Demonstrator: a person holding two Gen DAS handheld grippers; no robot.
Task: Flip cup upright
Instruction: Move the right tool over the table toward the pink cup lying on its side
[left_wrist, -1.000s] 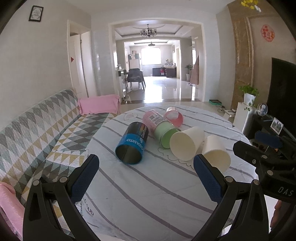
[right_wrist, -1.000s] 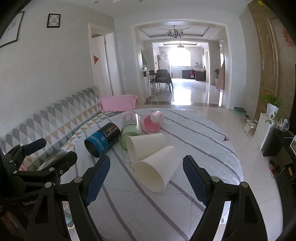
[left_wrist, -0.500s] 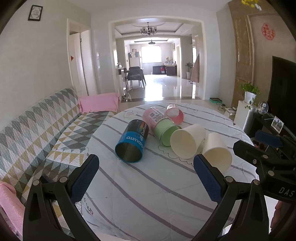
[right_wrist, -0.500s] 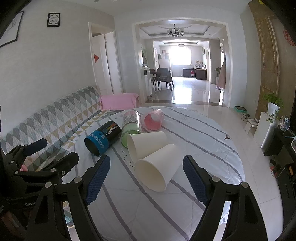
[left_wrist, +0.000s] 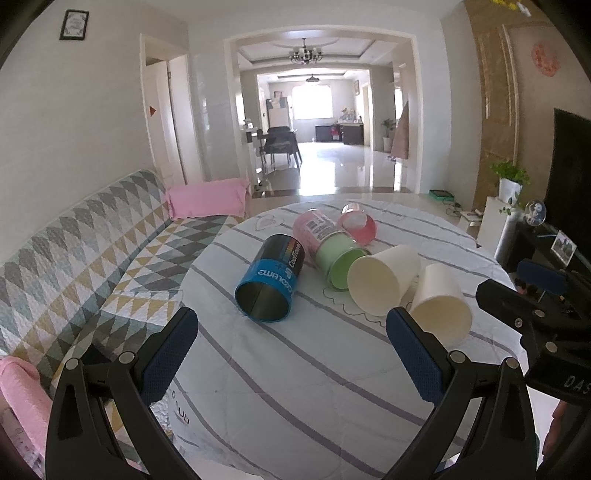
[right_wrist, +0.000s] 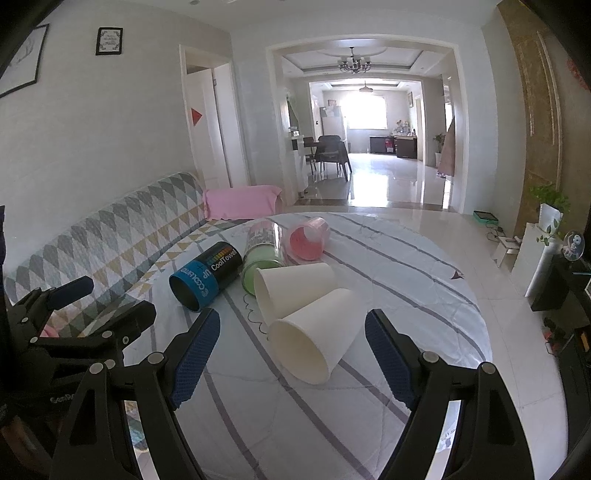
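Both grippers nearer; white cup (right_wrist: 314, 341) lies sideways, mouth toward camera

Five cups (right_wrist: 310, 343) lying clustered on table (right_wrist: 406, 295); sofa (right_wrist: 110, 236) left.

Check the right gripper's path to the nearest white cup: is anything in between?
Nothing visible. The right gripper is open, and the nearest white cup lies on its side between the fingers' line, mouth toward the camera. The second white cup touches it from behind, not in front.
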